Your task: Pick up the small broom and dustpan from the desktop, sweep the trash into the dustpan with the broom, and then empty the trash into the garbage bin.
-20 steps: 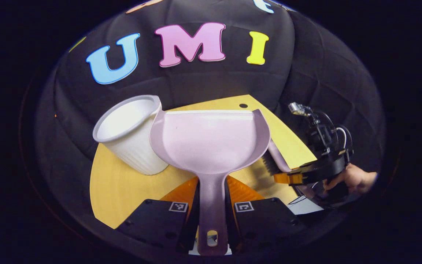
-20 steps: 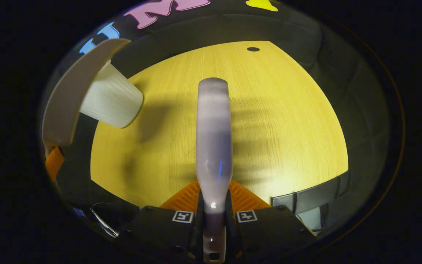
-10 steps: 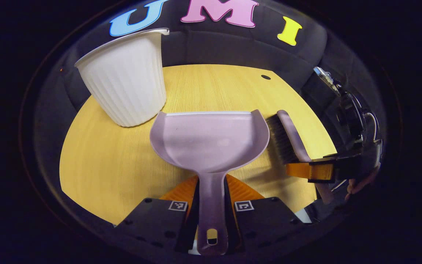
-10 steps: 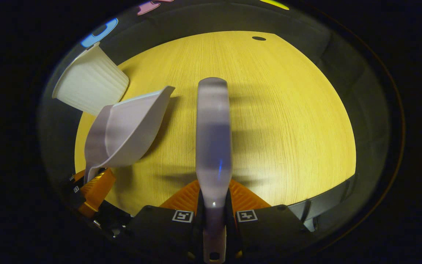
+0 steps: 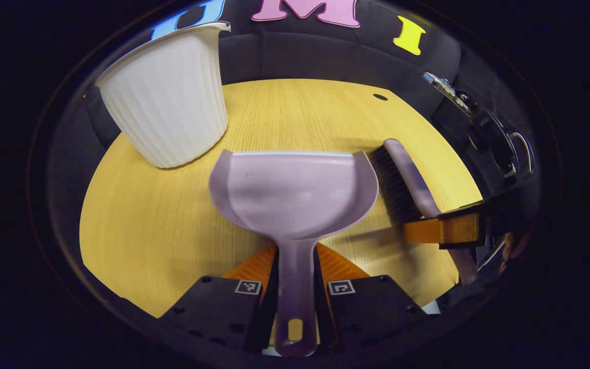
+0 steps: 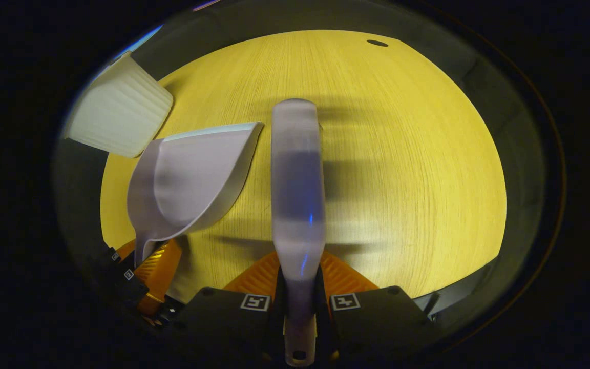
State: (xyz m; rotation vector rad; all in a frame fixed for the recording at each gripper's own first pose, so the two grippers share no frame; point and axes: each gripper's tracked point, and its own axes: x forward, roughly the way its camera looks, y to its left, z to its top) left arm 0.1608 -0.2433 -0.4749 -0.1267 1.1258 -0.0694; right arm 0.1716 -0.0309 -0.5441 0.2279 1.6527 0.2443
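A pale lilac dustpan point(image 5: 295, 189) is held level just above the wooden table point(image 5: 162, 220); its inside is bare. My left gripper point(image 5: 296, 266) is shut on its handle. The small broom point(image 5: 408, 174), dark bristles facing the pan, hovers close beside the pan's right wall. In the right gripper view the broom's back point(image 6: 296, 174) runs straight ahead, with my right gripper point(image 6: 299, 274) shut on its handle. The dustpan point(image 6: 192, 179) lies to its left there, held by the left gripper point(image 6: 154, 264). The white ribbed garbage bin point(image 5: 167, 102) stands upright beyond the pan, to its left.
The bin point(image 6: 116, 120) sits at the table's far left edge. A small dark hole point(image 6: 377, 43) marks the far side of the table point(image 6: 407, 154). A hand point(image 5: 512, 248) holds the right gripper point(image 5: 443, 230). Black cloth walls ring the table.
The dustpan has come down and back from the bin's mouth to just over the table. The broom has dropped alongside it and now sits closer to the pan's right wall.
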